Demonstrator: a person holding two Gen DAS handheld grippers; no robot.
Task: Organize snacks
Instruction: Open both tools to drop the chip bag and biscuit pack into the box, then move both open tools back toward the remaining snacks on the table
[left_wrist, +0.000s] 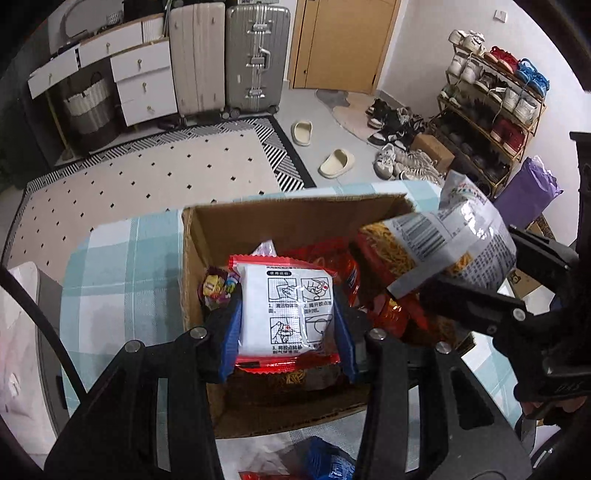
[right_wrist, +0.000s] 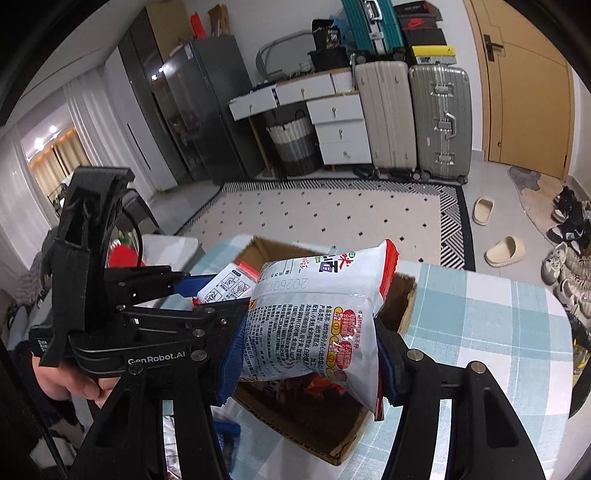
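Observation:
An open cardboard box (left_wrist: 295, 218) stands on a checked tablecloth and holds several red and orange snack packs (left_wrist: 384, 258). My left gripper (left_wrist: 286, 332) is shut on a white packet with red ends (left_wrist: 286, 306) and holds it over the box's near side. My right gripper (right_wrist: 310, 354) is shut on a white noodle snack bag (right_wrist: 317, 314) and holds it above the box (right_wrist: 400, 299). That bag also shows in the left wrist view (left_wrist: 450, 240) at the box's right edge. The left gripper and its packet (right_wrist: 229, 284) show at the left in the right wrist view.
The table with the blue-white checked cloth (left_wrist: 122, 266) ends just beyond the box. More packets (left_wrist: 317, 458) lie on the table near me. Beyond are a dotted rug (left_wrist: 155, 177), suitcases (left_wrist: 255, 59), a shoe rack (left_wrist: 491, 110) and slippers (left_wrist: 336, 162).

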